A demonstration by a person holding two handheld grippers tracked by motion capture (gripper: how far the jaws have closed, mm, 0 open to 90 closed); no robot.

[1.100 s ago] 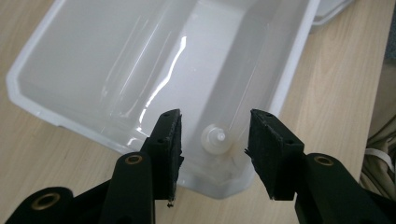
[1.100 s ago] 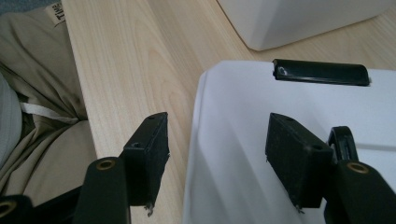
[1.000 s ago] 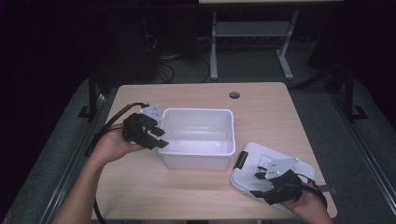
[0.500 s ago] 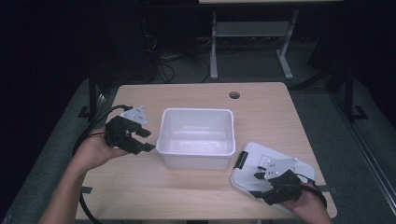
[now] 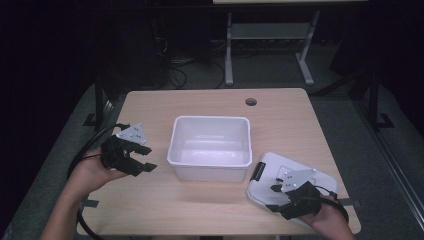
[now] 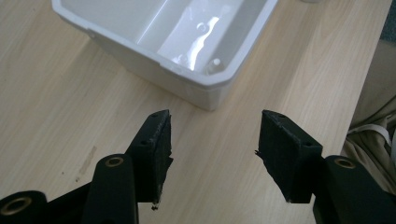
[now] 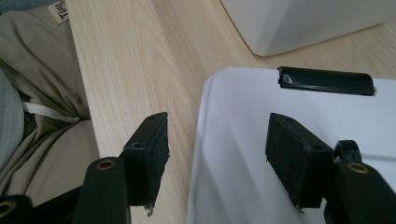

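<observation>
White lid (image 5: 292,182) flat on worktop (image 5: 210,210), near-right corner, just beside empty white bin (image 5: 210,147); black latch (image 7: 326,80) at lid edge. Right gripper (image 7: 215,154) jaws spread, straddling lid edge, not yet clamped. Left gripper (image 5: 145,159) now pulled back from bin's left wall, jaws released, empty. Likely lid pickup next.

My high view looks down on the surface (image 5: 210,210); both claw views sit close, sharing the tub (image 5: 210,142) (image 6: 187,42) (image 7: 303,23).

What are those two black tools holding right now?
Nothing. The left tool hangs open near the white bin; the right tool straddles the lid's edge, still open.
</observation>
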